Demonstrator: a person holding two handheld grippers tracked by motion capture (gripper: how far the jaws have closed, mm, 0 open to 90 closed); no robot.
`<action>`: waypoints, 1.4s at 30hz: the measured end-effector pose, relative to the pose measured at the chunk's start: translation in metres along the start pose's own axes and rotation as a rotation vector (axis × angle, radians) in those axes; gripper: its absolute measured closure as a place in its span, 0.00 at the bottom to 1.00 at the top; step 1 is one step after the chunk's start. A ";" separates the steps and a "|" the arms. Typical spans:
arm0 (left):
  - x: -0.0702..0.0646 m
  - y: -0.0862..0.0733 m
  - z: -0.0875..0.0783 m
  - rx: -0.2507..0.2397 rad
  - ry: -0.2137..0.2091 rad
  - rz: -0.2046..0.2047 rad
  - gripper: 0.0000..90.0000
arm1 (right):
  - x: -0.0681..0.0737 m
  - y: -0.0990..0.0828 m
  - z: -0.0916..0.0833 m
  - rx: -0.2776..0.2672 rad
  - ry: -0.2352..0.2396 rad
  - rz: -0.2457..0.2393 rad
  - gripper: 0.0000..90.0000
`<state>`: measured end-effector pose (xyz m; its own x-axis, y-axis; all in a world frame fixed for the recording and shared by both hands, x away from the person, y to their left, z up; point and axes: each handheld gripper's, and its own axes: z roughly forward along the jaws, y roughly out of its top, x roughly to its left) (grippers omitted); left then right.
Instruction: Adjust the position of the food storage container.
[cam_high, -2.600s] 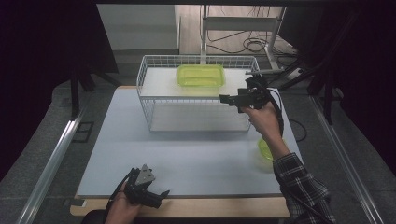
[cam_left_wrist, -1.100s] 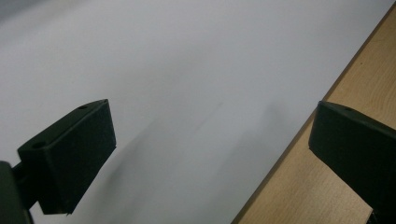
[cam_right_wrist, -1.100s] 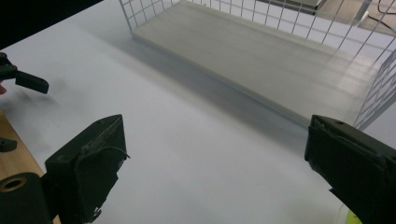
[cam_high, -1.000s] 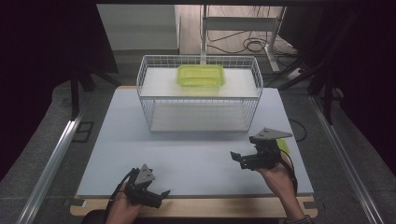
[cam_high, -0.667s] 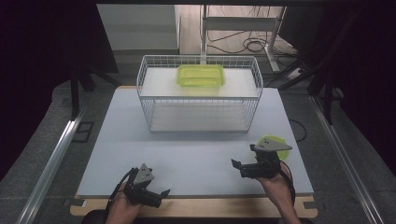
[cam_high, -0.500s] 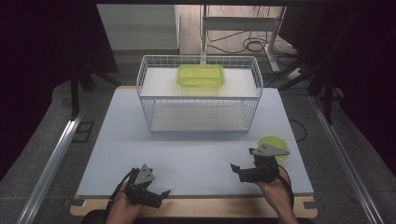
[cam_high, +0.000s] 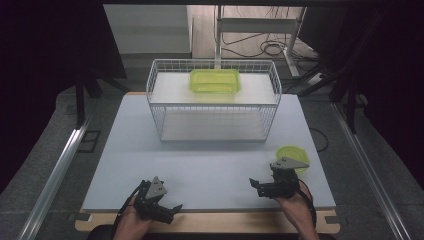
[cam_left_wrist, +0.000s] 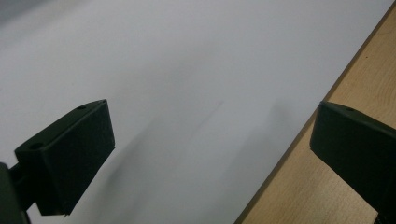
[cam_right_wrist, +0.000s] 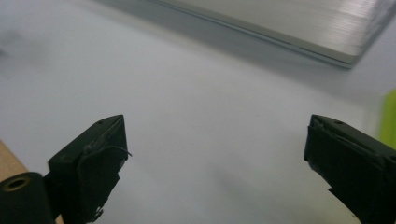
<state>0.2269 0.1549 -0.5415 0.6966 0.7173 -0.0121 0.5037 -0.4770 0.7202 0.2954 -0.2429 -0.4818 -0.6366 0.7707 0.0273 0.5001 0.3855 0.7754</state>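
I read this as a pause between placements: both of my tools sit low at the near edge of the white table mat (cam_high: 200, 165), holding nothing. My right gripper (cam_high: 267, 186) has its black jaws spread wide over bare mat, and just beside it, a little further back, lies the small round yellow-green plastic dish (cam_high: 291, 153), which looks like the next piece to handle. My left gripper (cam_high: 162, 207) rests at the near-left edge, jaws likewise parted and empty, straddling the line where mat meets the pale wooden table edge (cam_left_wrist: 355, 93). A rectangular yellow-green plastic tray (cam_high: 215, 81) already sits on top of the white wire basket rack (cam_high: 160, 107). Next, I would turn the right tool toward the dish rim and close on it.
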 end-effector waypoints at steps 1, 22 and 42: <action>0.000 0.000 0.000 0.001 -0.001 0.000 0.00 | -0.003 0.001 -0.002 -0.001 -0.008 0.010 0.04; -0.001 0.000 0.004 0.038 0.005 0.018 0.00 | -0.076 0.004 -0.043 -0.022 -0.172 0.149 0.94; -0.002 -0.001 0.006 0.056 0.012 0.023 0.00 | -0.141 -0.013 -0.045 -0.009 -0.325 0.265 0.99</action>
<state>0.2283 0.1510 -0.5459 0.7022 0.7119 0.0123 0.5159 -0.5205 0.6804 0.3519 -0.3796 -0.4672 -0.2676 0.9631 0.0273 0.6156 0.1491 0.7738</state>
